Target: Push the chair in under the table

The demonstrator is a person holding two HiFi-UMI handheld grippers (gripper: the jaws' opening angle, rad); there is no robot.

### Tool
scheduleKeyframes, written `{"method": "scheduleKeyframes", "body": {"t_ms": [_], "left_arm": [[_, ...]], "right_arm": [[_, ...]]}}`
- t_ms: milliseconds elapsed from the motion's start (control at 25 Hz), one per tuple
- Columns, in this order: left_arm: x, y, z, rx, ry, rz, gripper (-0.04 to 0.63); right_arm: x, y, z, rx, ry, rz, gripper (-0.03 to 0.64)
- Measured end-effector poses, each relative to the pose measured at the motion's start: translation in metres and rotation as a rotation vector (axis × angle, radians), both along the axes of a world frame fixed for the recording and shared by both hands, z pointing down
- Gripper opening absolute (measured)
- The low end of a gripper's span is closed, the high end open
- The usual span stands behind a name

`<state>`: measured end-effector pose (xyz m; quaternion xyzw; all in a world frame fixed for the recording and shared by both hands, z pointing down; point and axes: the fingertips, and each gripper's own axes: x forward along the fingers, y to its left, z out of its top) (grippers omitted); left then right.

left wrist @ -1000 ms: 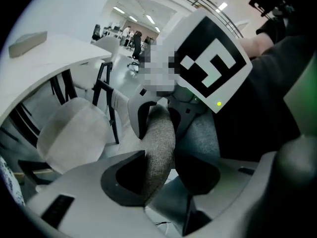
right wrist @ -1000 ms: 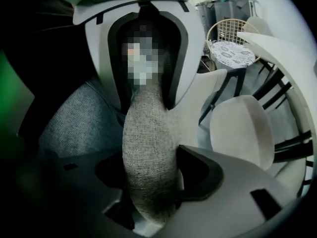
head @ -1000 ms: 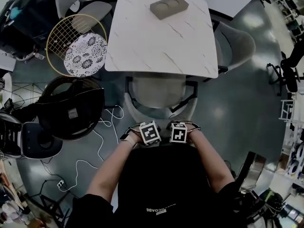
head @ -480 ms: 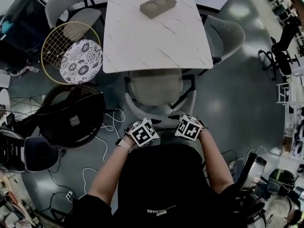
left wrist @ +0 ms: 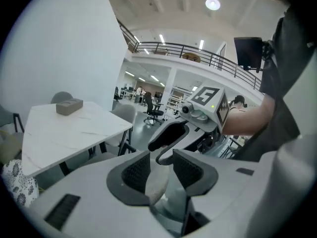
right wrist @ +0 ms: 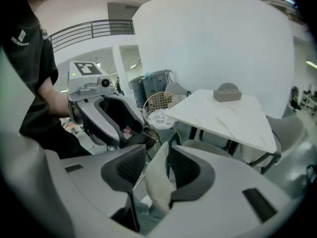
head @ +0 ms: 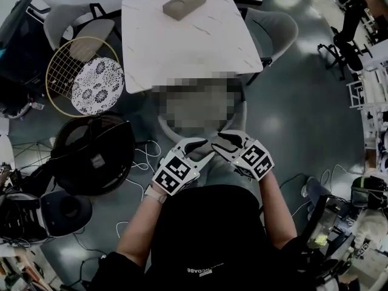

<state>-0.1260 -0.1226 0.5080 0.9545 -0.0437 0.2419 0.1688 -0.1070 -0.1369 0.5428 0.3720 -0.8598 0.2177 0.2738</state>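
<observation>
The beige chair [head: 168, 135] stands with its seat under the near edge of the white marble table [head: 182, 47]; a mosaic patch hides most of it. Both grippers hover over its backrest, tips almost meeting. The left gripper [head: 205, 145] [left wrist: 161, 168] and the right gripper [head: 223, 141] [right wrist: 157, 165] have just been closing and stand partly narrowed. The rim of the chair back [left wrist: 157, 182] [right wrist: 157, 180] shows in each gap, but the pads do not press on it. A grey block [head: 184, 3] lies on the table's far side.
More chairs stand at the table's right [head: 276, 29] and far left [head: 79, 26]. A gold wire basket [head: 63, 71] with a patterned disc [head: 97, 85] sits left of the table. A black round seat [head: 91, 153] and white floor cables [head: 142, 156] lie at the left.
Both grippers have risen from low behind the chair back and tilted up, so their marker cubes look larger and their tips now point toward each other. The chair has stayed put.
</observation>
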Motion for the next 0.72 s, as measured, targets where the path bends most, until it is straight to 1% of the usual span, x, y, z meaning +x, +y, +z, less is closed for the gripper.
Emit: {"method": "scheduleKeyframes", "body": {"t_ms": [120,200,360,520,600,720], "left_arm": [[0.0,-0.001,-0.02,0.073,0.04,-0.014,0.136],[0.003,-0.001,-0.03,0.103,0.063,-0.03,0.125],[0.021,0.004,-0.063,0.091,0.145,-0.077,0.1],[0.049,0.014,-0.095,0.087,0.217,-0.12,0.079],[0.062,0.021,-0.105,0.084,0.24,-0.12,0.058],[0.079,0.032,-0.115,0.078,0.269,-0.112,0.007]], "right_arm": [[0.01,0.003,-0.029,0.089,-0.023,0.098,0.148],[0.018,0.005,-0.052,0.145,-0.051,0.152,0.139],[0.044,0.016,-0.081,0.205,-0.089,0.232,0.129],[0.076,0.028,-0.107,0.254,-0.109,0.294,0.127],[0.092,0.035,-0.119,0.285,-0.124,0.342,0.124],[0.108,0.05,-0.134,0.325,-0.14,0.405,0.118]]}}
